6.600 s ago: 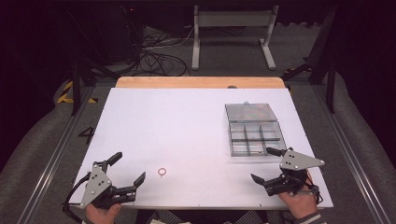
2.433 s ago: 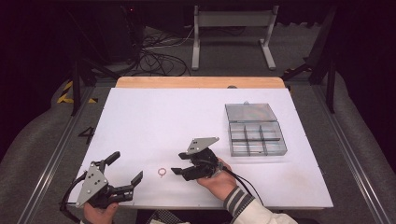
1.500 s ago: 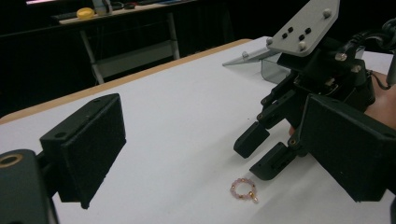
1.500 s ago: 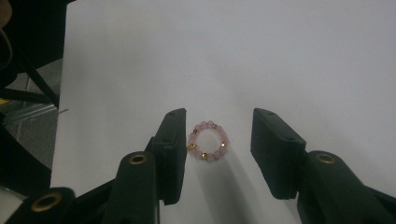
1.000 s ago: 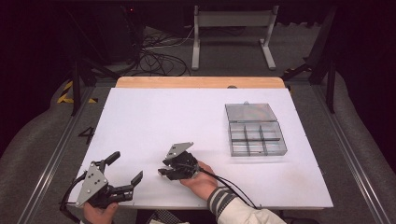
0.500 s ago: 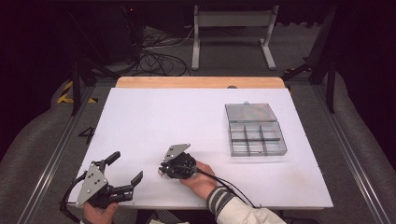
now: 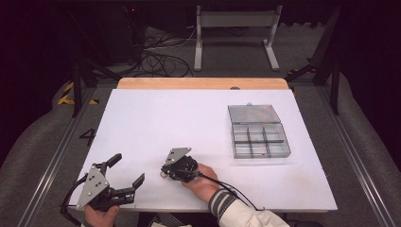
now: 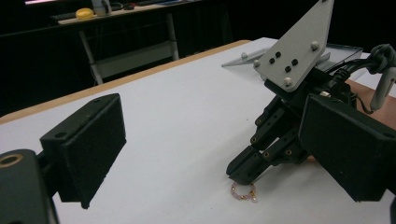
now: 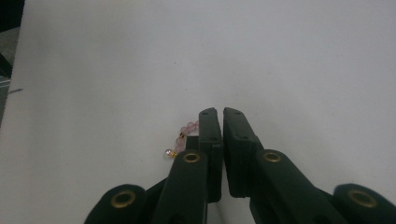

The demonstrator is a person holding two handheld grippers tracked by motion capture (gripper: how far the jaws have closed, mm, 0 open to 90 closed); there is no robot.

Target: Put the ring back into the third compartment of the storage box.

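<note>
- Right gripper view: the right claw (image 9: 218,114) has just squeezed onto the pink bead bracelet (image 9: 183,136) on the white tabletop (image 9: 280,56).
- Left claw (image 7: 126,170) gapes wide, holding nothing.

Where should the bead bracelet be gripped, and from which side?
Judging by its pose, from straight above, on one arc of the loop. The bracelet lies flat on the table as a thin ring of small pink beads, so there is no edge to catch from the side. The right gripper has closed its jaws tips-down at the ring, part of which shows beside the left jaw.
</note>
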